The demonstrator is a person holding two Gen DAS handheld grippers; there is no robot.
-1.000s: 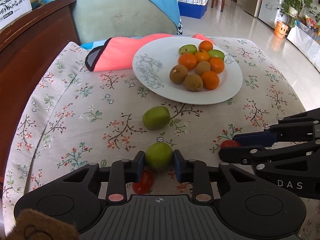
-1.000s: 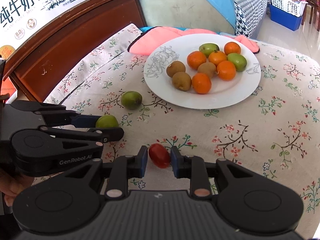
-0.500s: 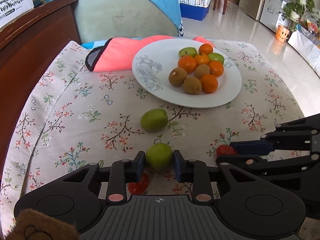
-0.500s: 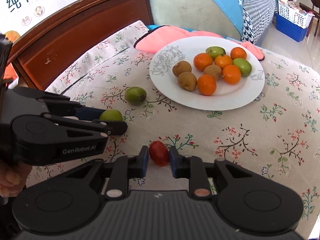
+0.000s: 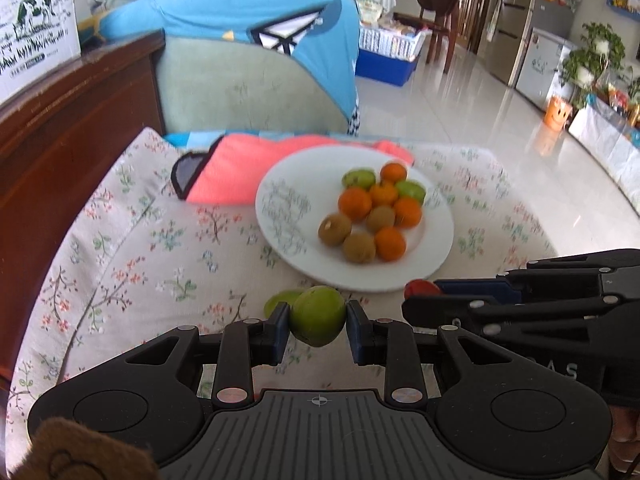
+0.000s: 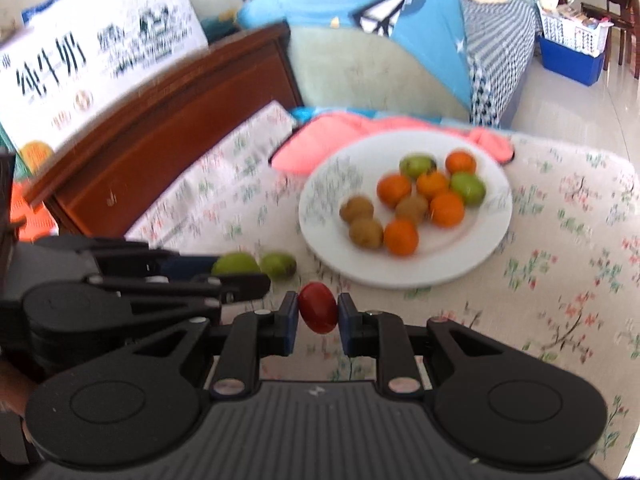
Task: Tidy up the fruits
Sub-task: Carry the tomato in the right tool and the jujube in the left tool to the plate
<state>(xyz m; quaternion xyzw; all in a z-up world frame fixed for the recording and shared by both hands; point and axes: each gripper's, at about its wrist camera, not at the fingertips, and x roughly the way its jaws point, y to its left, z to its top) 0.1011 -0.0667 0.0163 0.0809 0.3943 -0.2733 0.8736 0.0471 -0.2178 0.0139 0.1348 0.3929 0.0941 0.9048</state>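
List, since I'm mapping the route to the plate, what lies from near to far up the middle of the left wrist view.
Left hand-held gripper shut on a green fruit → white plate of fruit → pink cloth → blue-draped chair.

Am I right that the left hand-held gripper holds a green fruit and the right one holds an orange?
Not quite. The right hand-held gripper holds a small red fruit, not an orange, as the right wrist view shows. The left hand-held gripper does hold a green fruit.
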